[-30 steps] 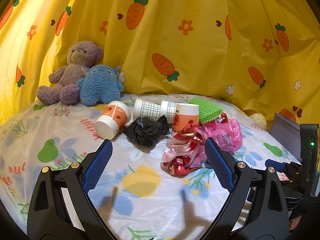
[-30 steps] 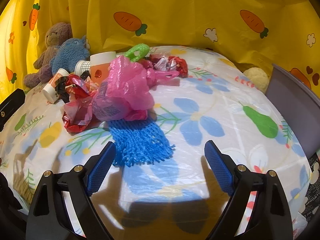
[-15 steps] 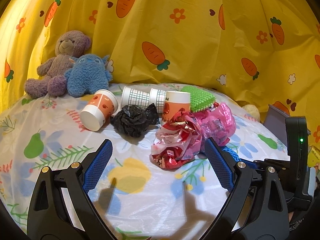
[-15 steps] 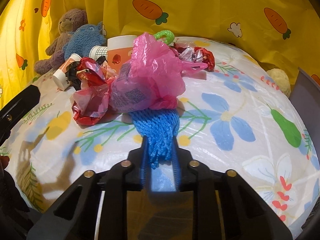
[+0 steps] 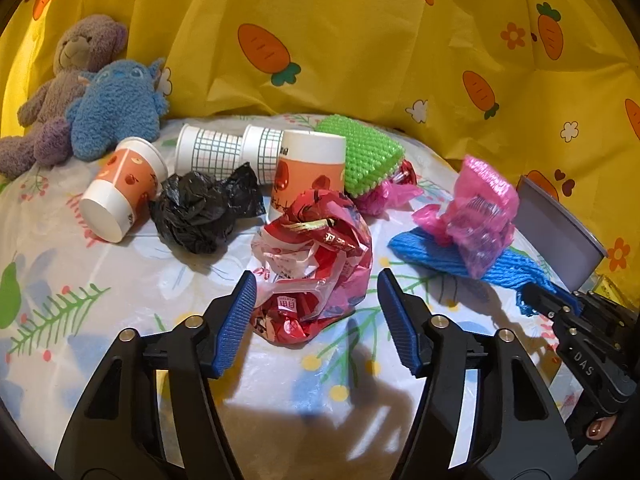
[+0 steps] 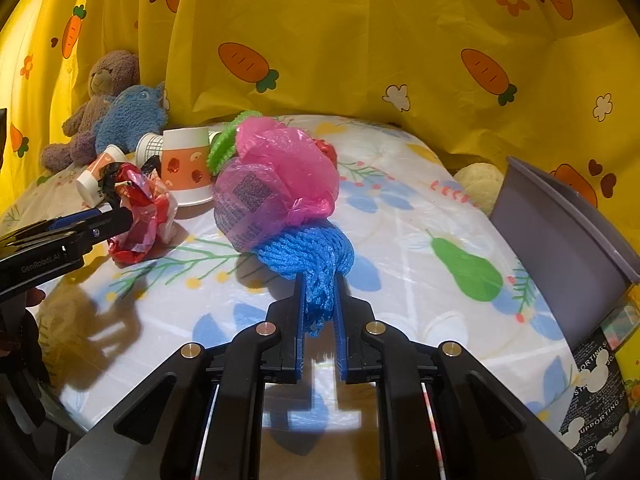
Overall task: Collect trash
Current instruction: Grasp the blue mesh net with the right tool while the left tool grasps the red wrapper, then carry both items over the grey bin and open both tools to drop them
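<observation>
Looks like a home play corner or child's room: yellow carrot-print curtain behind, fruit-and-flower plastic cloth over the desk, purple teddy bear and blue plush monster propped at the back.

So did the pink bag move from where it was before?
Yes. The pink bag has moved right, away from the orange cup it lay beside and toward the grey bin, riding on the blue net that the right gripper holds.

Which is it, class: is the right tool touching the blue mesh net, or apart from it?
Touching. The right wrist view shows the right tool closed on the bunched end of the blue mesh net, which is squeezed between both pads.
</observation>
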`<state>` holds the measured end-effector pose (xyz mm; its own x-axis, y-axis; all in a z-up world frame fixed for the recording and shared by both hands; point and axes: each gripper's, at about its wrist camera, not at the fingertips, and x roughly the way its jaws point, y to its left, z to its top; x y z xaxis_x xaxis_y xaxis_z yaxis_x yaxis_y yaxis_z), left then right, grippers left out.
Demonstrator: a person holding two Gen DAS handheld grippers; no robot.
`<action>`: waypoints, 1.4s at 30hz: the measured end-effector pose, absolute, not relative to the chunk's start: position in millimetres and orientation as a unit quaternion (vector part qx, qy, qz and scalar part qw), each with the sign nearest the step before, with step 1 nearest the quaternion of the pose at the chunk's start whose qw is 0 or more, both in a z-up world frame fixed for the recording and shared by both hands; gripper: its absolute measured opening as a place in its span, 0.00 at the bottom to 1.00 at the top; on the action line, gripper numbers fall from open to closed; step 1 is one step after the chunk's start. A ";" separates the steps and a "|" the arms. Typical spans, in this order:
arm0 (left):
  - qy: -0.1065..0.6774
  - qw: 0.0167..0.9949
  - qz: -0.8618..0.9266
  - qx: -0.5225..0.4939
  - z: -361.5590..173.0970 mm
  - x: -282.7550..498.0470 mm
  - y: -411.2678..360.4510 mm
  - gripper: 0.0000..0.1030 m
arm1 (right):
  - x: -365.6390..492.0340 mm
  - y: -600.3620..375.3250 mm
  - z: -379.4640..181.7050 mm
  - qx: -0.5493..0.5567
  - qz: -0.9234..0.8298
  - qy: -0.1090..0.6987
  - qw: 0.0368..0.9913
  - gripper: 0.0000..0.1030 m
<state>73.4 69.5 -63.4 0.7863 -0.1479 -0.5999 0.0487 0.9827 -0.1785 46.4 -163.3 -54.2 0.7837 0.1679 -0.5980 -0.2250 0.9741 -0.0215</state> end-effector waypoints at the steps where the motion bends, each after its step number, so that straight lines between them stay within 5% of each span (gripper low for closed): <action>1: 0.327 0.940 -0.052 -0.080 -65.5 75.8 70.1 0.50 | 45.5 -166.8 -53.1 -0.043 0.102 0.311 0.944 0.13; 3: 0.335 0.936 -0.056 -0.088 -68.8 79.0 72.3 0.36 | 44.4 -172.2 -51.1 -0.036 0.102 0.310 0.945 0.13; 10: 0.323 0.940 -0.061 -0.093 -67.5 74.2 71.5 0.24 | 33.9 -163.1 -45.9 -0.024 0.149 0.308 0.939 0.13; 42: 0.235 0.965 -0.085 -0.085 -10.9 24.8 53.0 0.23 | 16.9 -191.1 26.7 0.044 0.192 0.235 0.952 0.13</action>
